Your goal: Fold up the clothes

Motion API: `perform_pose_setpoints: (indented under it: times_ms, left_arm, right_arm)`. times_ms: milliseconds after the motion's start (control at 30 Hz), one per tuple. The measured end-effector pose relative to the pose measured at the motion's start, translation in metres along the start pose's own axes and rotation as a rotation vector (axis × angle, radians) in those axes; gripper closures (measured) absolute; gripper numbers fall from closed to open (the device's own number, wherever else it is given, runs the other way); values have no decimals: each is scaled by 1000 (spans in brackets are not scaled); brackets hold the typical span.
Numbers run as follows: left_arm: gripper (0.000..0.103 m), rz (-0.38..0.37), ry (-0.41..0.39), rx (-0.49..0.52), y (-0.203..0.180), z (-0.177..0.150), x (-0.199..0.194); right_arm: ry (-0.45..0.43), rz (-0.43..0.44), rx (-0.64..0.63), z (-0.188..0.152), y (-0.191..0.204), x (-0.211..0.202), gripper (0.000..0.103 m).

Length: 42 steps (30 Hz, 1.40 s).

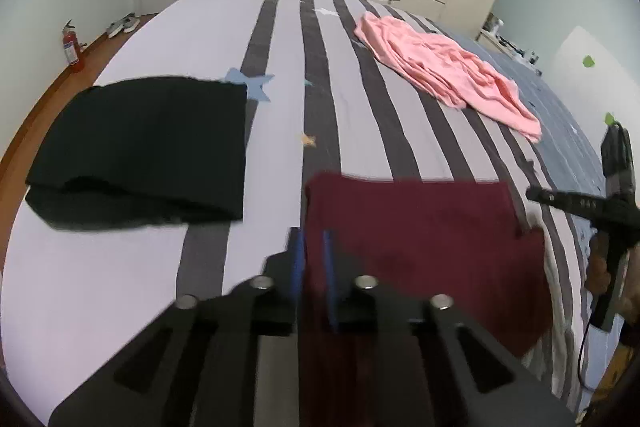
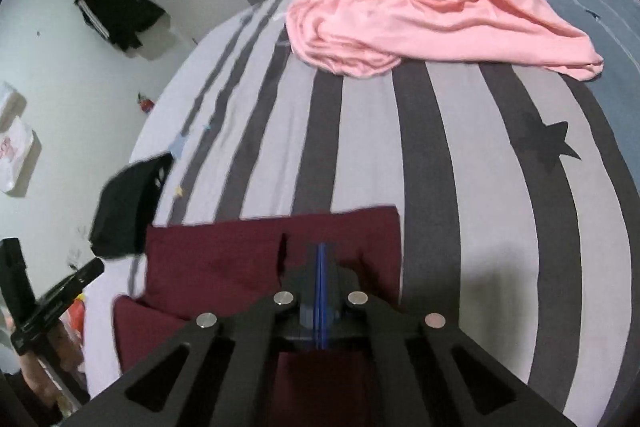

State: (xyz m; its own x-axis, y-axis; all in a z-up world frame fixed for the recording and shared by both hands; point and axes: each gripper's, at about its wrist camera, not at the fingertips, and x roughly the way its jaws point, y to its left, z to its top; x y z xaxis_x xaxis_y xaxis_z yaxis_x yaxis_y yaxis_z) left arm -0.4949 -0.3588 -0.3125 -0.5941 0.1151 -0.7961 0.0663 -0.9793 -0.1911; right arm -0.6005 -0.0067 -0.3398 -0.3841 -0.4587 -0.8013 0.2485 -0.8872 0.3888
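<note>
Maroon garment (image 1: 424,231) pinched at its near edge by both tongs, left tongs (image 1: 312,251) narrow, right tongs (image 2: 321,259) clamped.

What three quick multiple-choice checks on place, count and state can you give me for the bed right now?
1. Where does the black garment lie from the maroon garment, left wrist view?
A. left
B. right
C. on top

2. How many garments are on the bed?
A. two
B. three
C. five

3. What state is the pink garment in?
A. neatly folded
B. crumpled, unfolded
C. held up

Answers: 1 A, it lies off the maroon's left edge. 2 B, black, maroon, pink. 3 B, loose and wrinkled, far from the left gripper and right gripper.
</note>
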Motion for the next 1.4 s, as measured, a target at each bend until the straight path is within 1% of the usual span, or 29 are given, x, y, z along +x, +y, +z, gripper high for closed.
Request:
perform_pose_setpoints:
  times_ms: [33, 67, 100, 133, 167, 200, 233, 267, 333, 467, 500, 567, 600, 700, 733, 767, 800, 833, 867, 967, 1033, 1200, 1267, 1400]
  left_arm:
    - [73, -4, 8, 4, -1, -7, -3]
    - [60, -13, 14, 12, -3, -12, -4]
    - [53, -23, 15, 26, -6, -18, -6]
    - [48, -33, 17, 40, -9, -24, -8]
    - [47, -42, 20, 52, -13, -30, -9]
    - [47, -46, 34, 58, -15, -34, -6]
    - [47, -50, 45, 61, -17, -36, -2]
    - [47, -54, 55, 65, -19, -38, 1]
    - [47, -61, 56, 71, -21, -38, 6]
    - [48, -88, 46, 58, -18, -34, 13]
    - [50, -94, 40, 61, -19, -33, 14]
    - [60, -95, 33, 68, -21, -33, 16]
    - [63, -90, 33, 72, -22, -34, 17]
    - [70, -77, 30, 82, -25, -35, 19]
    - [73, -72, 29, 85, -26, -35, 20]
    - [82, -68, 28, 88, -27, -36, 21]
    - [87, -64, 28, 92, -28, -36, 22]
    - [90, -59, 27, 95, -30, -37, 22]
    - [91, -55, 26, 98, -31, -37, 23]
    - [94, -45, 20, 97, -32, -36, 22]
    - [94, -46, 2, 89, -33, -31, 15]
    - [95, -64, -91, 71, -36, -3, -12]
    - [95, -67, -111, 82, -38, 12, -12]
    - [95, -53, -110, 125, -43, 37, 10]
  right_arm:
    - [-2, -4, -15, -5, 1, -3, 99]
    - [-7, -10, -35, -11, 3, -7, 99]
    - [-13, -16, -57, -18, 5, -12, 98]
    - [-19, -16, -75, -27, 6, -18, 90]
    - [-23, -9, -90, -36, 6, -24, 76]
    - [-26, -8, -97, -44, 5, -29, 69]
    - [-29, -11, -100, -51, 3, -33, 58]
    - [-29, -9, -99, -56, 2, -36, 56]
    - [-13, -2, -100, -66, -2, -36, 56]
    - [14, 9, -121, -75, -2, -26, 56]
    - [21, 10, -132, -76, 0, -22, 56]
    - [30, 16, -157, -75, 5, -16, 56]
    - [32, 19, -172, -74, 8, -12, 56]
    - [37, 11, -200, -71, 14, -3, 65]
    - [37, 5, -199, -70, 15, -1, 71]
    - [38, -2, -197, -68, 14, 1, 79]
    - [33, -12, -199, -67, 15, 1, 84]
    - [26, -20, -202, -67, 16, 0, 90]
    - [21, -25, -202, -66, 17, -2, 94]
    - [-9, -31, -194, -63, 20, -11, 97]
    - [-38, -32, -184, -60, 24, -20, 98]
    - [-110, -24, -153, -46, 29, -42, 98]
    - [-135, -19, -141, -35, 28, -47, 98]
    - [-147, -41, -128, -12, 23, -34, 98]
